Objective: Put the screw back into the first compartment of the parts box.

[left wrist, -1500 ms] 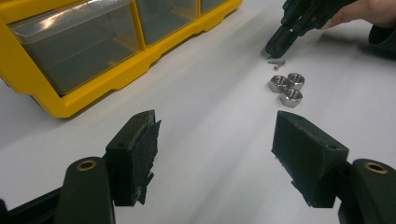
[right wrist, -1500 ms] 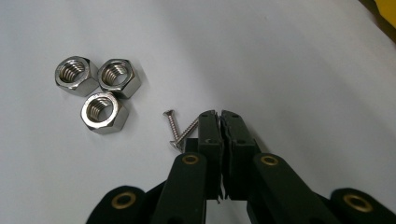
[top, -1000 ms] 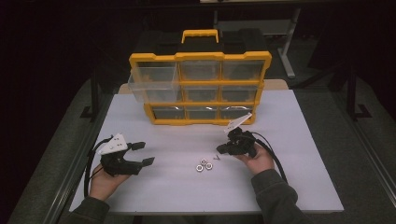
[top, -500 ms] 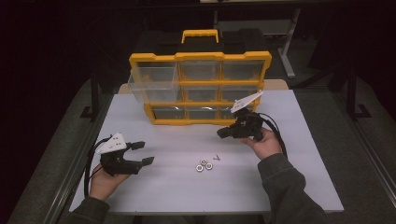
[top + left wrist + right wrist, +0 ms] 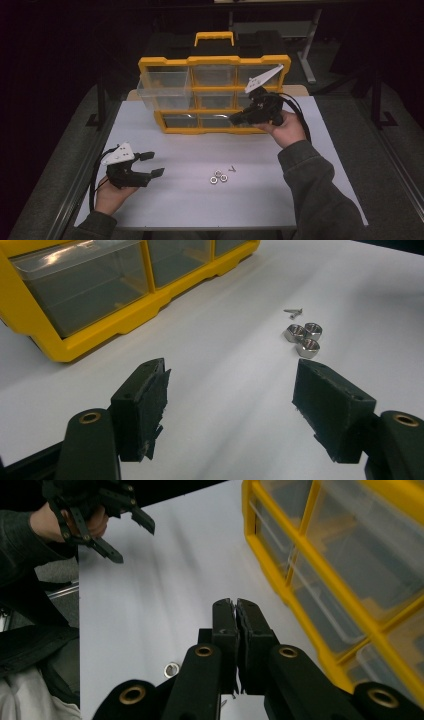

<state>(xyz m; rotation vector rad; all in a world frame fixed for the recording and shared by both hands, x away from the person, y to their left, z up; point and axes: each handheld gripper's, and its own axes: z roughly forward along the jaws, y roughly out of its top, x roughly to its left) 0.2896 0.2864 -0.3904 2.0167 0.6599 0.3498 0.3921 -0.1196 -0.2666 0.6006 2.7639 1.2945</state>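
R gripper | jaws pressed together, can't tell if anything's pinched | I hold it up at organizer front, frame ctr-right | open drawer lies upper-left of it | nuts lower ctr | L gripper wide, empty, lower left.

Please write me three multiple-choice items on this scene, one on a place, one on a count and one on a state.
1. Where do the small silver hex nuts lie?
A. on the white table
B. in a drawer
C. on the floor

2. How many hex nuts are there?
A. one
B. three
C. six

3. How stands the top-left clear drawer of the yellow plastic organiser box?
A. removed
B. flush shut
C. pulled partly out

Answers:
1 A, they rest on the bare tabletop near a small screw.
2 B, the left gripper view shows three clustered.
3 C, it juts forward of the frame.
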